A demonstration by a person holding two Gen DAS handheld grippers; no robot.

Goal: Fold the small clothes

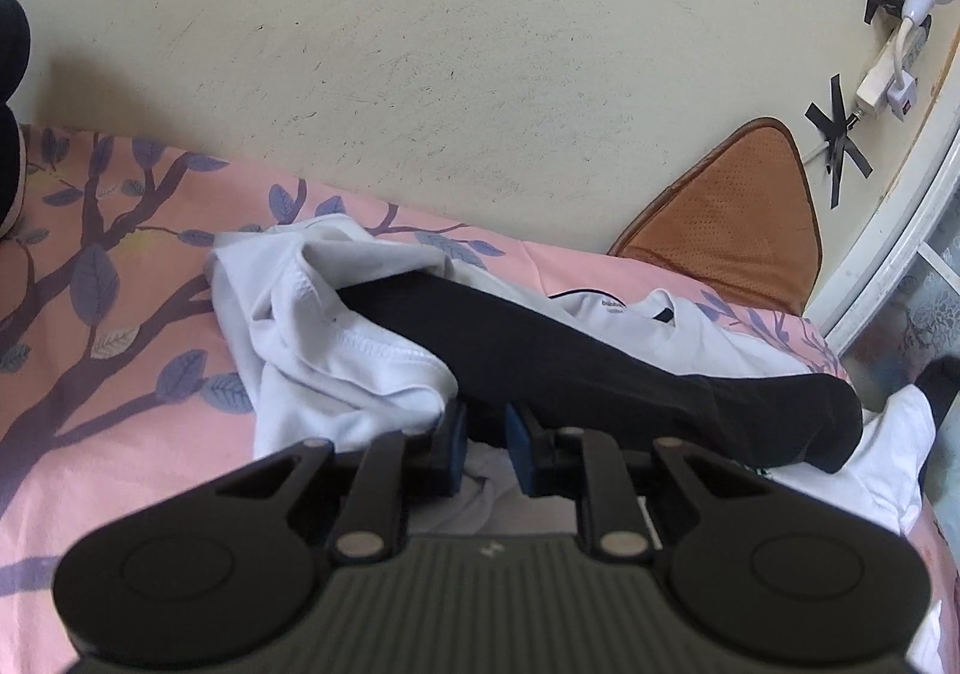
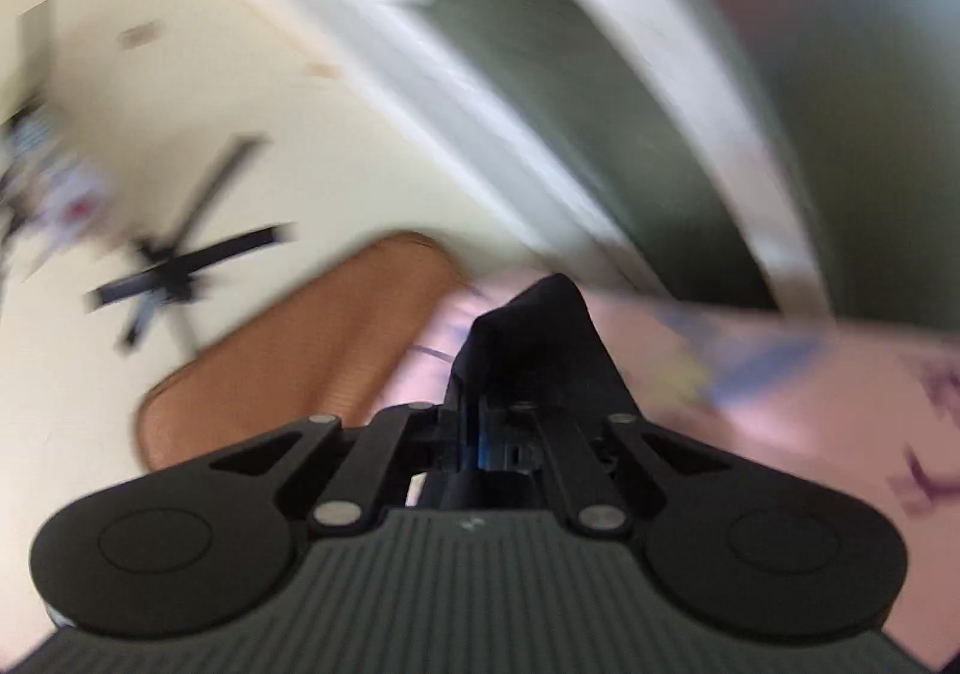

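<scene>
A long black sock (image 1: 600, 362) lies stretched across crumpled white garments (image 1: 318, 338) on the pink leaf-print bedsheet (image 1: 120, 374). My left gripper (image 1: 485, 428) sits at the near edge of the sock, its blue pads a small gap apart, with the sock's edge at the gap; I cannot tell whether it grips. In the right wrist view, which is motion-blurred, my right gripper (image 2: 480, 428) is shut on a bunched piece of black fabric (image 2: 540, 338) that sticks up past the fingers, held above the bed.
A brown perforated cushion (image 1: 732, 230) leans against the cream wall (image 1: 420, 74) at the back right; it also shows in the right wrist view (image 2: 300, 350). A power strip and white lamp (image 1: 900, 26) are taped to the wall. A window frame (image 1: 888, 254) is at the right.
</scene>
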